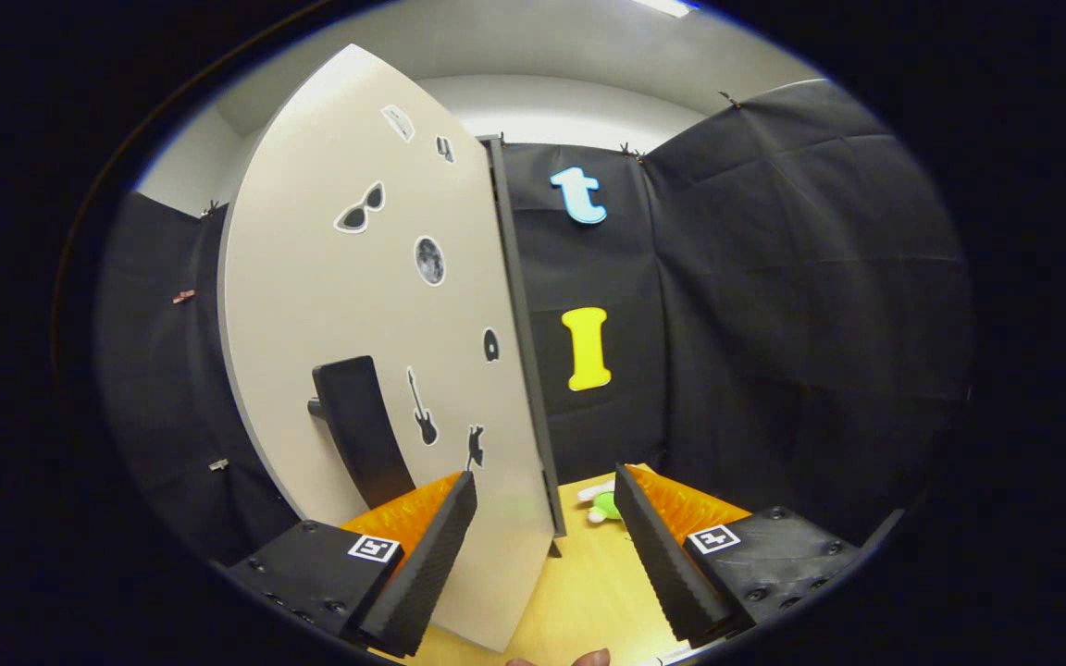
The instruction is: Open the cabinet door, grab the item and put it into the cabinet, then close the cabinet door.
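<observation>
The pale cabinet door with several small stickers stands close ahead and to the left, seen at a slant. Its black handle is just beyond my left finger. The door's dark edge runs down between my fingers, and its lower corner comes close to me. My gripper is open, with nothing pressed between the fingers. A small white and green item lies on the wooden table, just beyond the tip of my right finger. The inside of the cabinet is hidden.
Black cloth walls close the booth behind and to the right of the door. A person's fingertips show at the near side of the table, below the fingers.
</observation>
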`<control>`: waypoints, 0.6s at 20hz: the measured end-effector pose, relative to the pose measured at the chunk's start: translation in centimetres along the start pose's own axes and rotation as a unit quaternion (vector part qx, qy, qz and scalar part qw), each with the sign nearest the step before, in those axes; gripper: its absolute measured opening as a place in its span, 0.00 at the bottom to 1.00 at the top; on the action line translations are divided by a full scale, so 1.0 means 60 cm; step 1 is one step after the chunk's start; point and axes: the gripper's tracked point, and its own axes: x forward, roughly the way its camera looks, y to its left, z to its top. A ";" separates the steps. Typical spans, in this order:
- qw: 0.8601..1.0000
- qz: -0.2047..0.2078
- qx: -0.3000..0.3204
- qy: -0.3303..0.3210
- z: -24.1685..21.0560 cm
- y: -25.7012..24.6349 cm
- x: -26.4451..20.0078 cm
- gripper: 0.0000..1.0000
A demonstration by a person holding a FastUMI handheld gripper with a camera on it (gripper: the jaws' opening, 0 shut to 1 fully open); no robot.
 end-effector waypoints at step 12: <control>0.996 0.074 -0.004 0.055 -0.082 0.193 0.090 0.97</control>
